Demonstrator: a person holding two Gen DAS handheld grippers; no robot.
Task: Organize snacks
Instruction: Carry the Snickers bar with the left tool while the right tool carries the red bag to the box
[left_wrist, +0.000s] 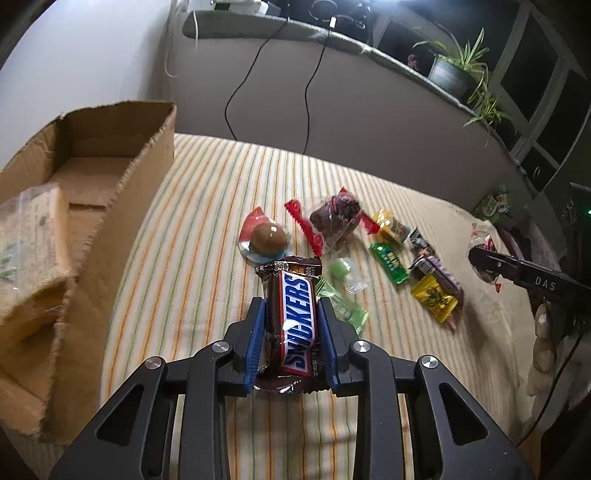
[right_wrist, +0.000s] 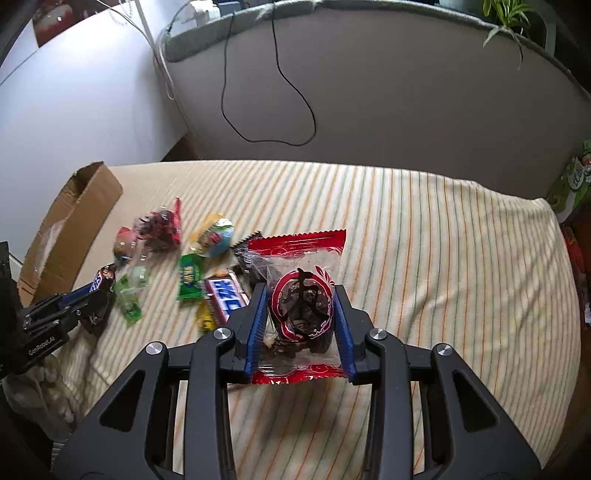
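Cardboard box (left_wrist: 85, 206) at frame left on the surface (left_wrist: 207, 206); loose snacks (left_wrist: 391, 251) scattered center to right. Snickers bar (left_wrist: 295, 317) in lower center, between left tongs (left_wrist: 291, 314). Potted plant (left_wrist: 454, 70) upper right, on ledge behind.

Bare striped cloth (left_wrist: 207, 206) lies open between the snack pile (left_wrist: 391, 251) and the open-topped cardboard box (left_wrist: 92, 192).

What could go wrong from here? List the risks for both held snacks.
The left gripper pinches the Snickers bar by its sides; the slick wrapper might slip. The right gripper squeezes a red date packet, which could crush. The cardboard box has a ragged rim that might snag wrappers.
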